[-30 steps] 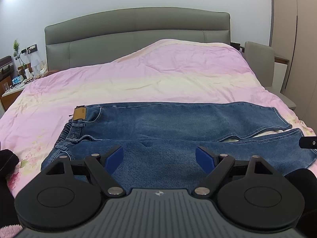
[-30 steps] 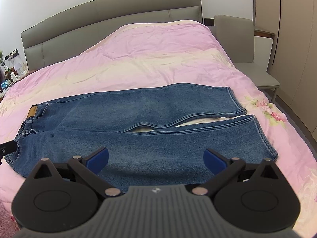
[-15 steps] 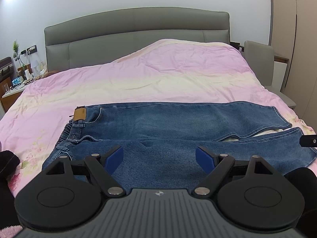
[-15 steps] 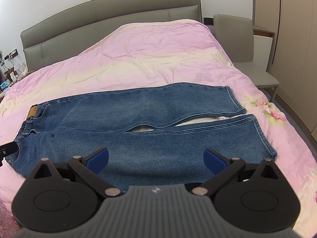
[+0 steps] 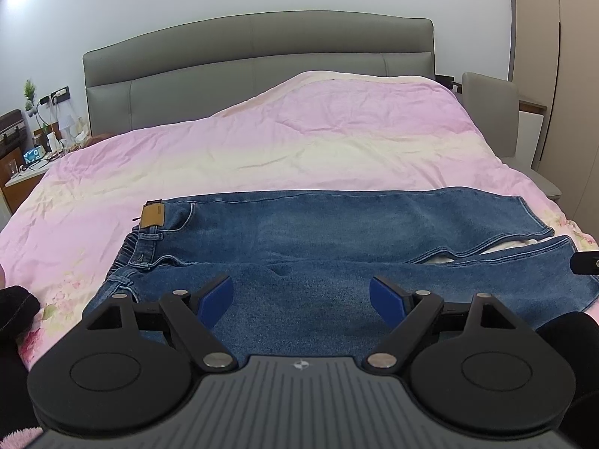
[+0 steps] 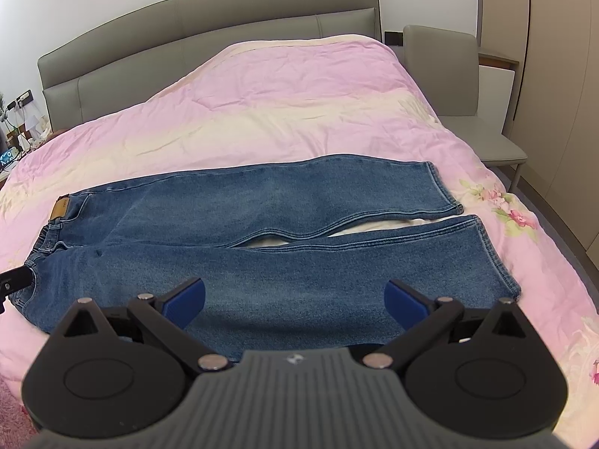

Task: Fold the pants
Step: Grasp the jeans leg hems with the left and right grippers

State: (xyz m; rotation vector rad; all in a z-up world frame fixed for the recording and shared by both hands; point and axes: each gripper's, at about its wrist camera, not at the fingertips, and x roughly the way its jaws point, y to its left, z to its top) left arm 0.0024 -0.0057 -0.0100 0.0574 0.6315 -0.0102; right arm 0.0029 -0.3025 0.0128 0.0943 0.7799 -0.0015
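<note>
Blue jeans (image 5: 337, 239) lie flat across the pink bed, waistband with a tan patch (image 5: 152, 215) to the left, both legs running right, the cuffs slightly apart. They also show in the right wrist view (image 6: 269, 232). My left gripper (image 5: 301, 295) is open and empty above the near leg, close to the waist end. My right gripper (image 6: 295, 299) is open and empty above the near leg, toward the cuff end (image 6: 498, 262).
The pink and cream duvet (image 5: 299, 142) covers the bed below a grey headboard (image 5: 258, 56). A nightstand with small items (image 5: 26, 157) stands at the left. A grey chair (image 6: 464, 89) stands at the right of the bed, beside wardrobe doors (image 6: 561, 75).
Both views shift slightly; the jeans have not moved and both grippers stay open.
</note>
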